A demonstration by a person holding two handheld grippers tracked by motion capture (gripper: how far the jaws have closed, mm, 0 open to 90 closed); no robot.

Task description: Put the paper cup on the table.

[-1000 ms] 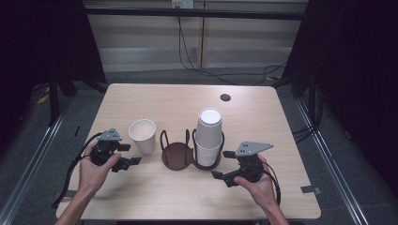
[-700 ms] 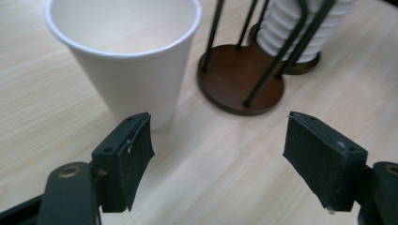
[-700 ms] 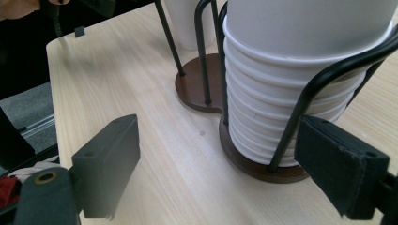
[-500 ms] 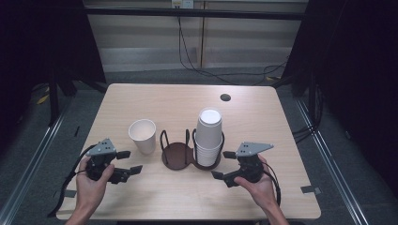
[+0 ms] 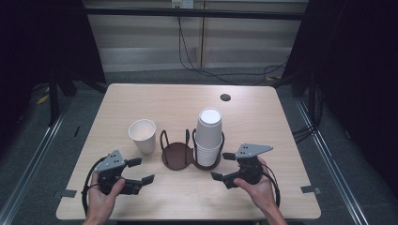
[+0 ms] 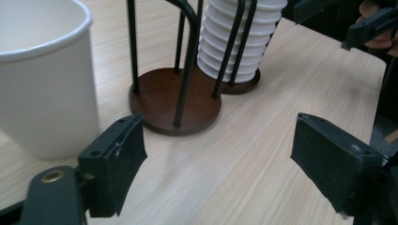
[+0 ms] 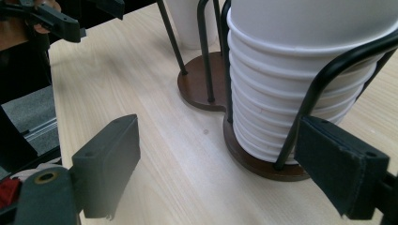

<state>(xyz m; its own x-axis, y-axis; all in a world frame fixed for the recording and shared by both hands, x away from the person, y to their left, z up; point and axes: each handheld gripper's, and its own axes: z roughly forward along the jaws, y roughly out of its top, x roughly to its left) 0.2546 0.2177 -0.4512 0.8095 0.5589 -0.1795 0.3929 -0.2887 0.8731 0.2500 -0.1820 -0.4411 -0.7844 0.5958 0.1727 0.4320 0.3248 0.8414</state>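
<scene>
A single white paper cup (image 5: 142, 135) stands upright left of a dark wire cup holder (image 5: 177, 153) with two round brown bases. The holder's right well carries a tall stack of white cups (image 5: 209, 136); its left well is bare. My left gripper (image 5: 141, 170) sits open near the front edge, below and slightly left of the single cup, holding nothing. From the left gripper view, its jaws (image 6: 225, 159) stand wide apart, with the cup (image 6: 47, 93) at left and the holder (image 6: 176, 101) ahead. My right gripper (image 5: 222, 166) is open just right of the stack (image 7: 300, 70).
A dark round grommet (image 5: 225, 97) sits in the table's far right part. Bits of tape (image 5: 309, 189) mark the front corners. Bare wood runs along the front edge between the two hands. Cables trail on the floor behind the table.
My left gripper has drawn back from the single cup toward the front edge, still open. The right gripper has hardly moved.
</scene>
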